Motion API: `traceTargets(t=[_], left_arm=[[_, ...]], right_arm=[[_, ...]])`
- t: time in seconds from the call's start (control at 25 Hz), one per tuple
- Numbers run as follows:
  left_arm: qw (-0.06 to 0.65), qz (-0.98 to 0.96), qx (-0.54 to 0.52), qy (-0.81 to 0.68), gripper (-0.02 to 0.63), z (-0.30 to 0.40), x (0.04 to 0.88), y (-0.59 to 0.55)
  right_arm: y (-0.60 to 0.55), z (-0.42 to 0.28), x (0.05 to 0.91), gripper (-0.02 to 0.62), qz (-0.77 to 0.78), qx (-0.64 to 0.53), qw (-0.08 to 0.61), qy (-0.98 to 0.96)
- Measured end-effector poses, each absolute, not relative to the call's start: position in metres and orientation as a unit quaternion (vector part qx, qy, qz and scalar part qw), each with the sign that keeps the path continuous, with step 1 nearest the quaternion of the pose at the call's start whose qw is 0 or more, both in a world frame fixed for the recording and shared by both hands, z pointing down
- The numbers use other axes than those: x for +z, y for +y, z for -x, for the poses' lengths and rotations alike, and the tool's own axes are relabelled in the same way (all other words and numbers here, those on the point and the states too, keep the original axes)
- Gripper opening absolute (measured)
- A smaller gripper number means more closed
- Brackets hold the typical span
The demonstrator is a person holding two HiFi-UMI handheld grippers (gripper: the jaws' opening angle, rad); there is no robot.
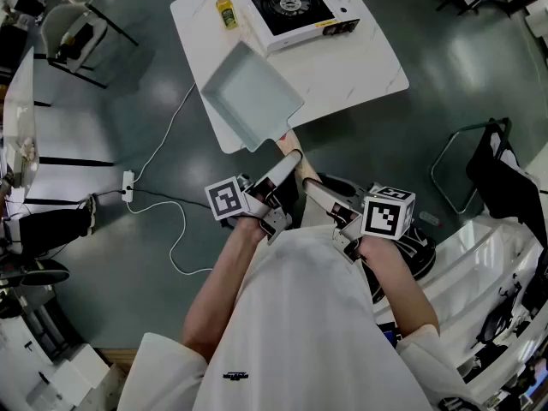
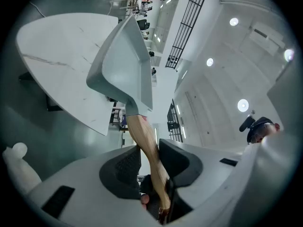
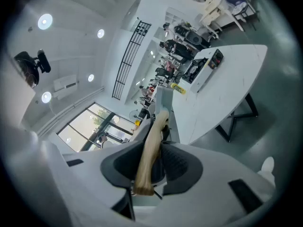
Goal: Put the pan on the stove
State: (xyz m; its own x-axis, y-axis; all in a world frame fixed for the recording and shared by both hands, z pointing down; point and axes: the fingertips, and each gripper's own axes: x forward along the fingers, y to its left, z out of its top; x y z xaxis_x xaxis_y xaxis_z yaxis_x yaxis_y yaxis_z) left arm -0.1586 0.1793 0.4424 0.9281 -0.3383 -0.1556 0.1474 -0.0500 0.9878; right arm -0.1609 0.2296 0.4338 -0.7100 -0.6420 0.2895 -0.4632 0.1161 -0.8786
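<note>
Both in on this one: left claw [image 1: 287, 168] and right claw [image 1: 310, 188] are clenched on the wooden handle [image 1: 289, 141]. The square grey pan [image 1: 253, 92] hangs over the near edge of the white surface [image 1: 360, 71], well apart from the portable gas stove [image 1: 295, 8]. The label on the yellow bottle [image 1: 225, 10] is too small to read.

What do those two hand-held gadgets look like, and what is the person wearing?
The left gripper and right gripper each have a white plastic body, dark textured pads inside the jaws, and a white cube printed with black square markers. The person wears a white short-sleeved shirt.
</note>
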Motion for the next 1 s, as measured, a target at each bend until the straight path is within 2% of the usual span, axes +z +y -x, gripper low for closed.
traceTargets(t=[0.36, 1.0], left_arm=[[0.666, -0.714, -0.180, -0.119, 0.121, 0.175, 0.429, 0.259], [0.665, -0.711, -0.197, -0.115, 0.121, 0.095, 0.422, 0.334]], right_arm=[[0.311, 0.175, 0.422, 0.121, 0.330, -0.566, 0.077, 0.752], [0.384, 0.091, 0.410, 0.127, 0.301, -0.557, 0.066, 0.771]])
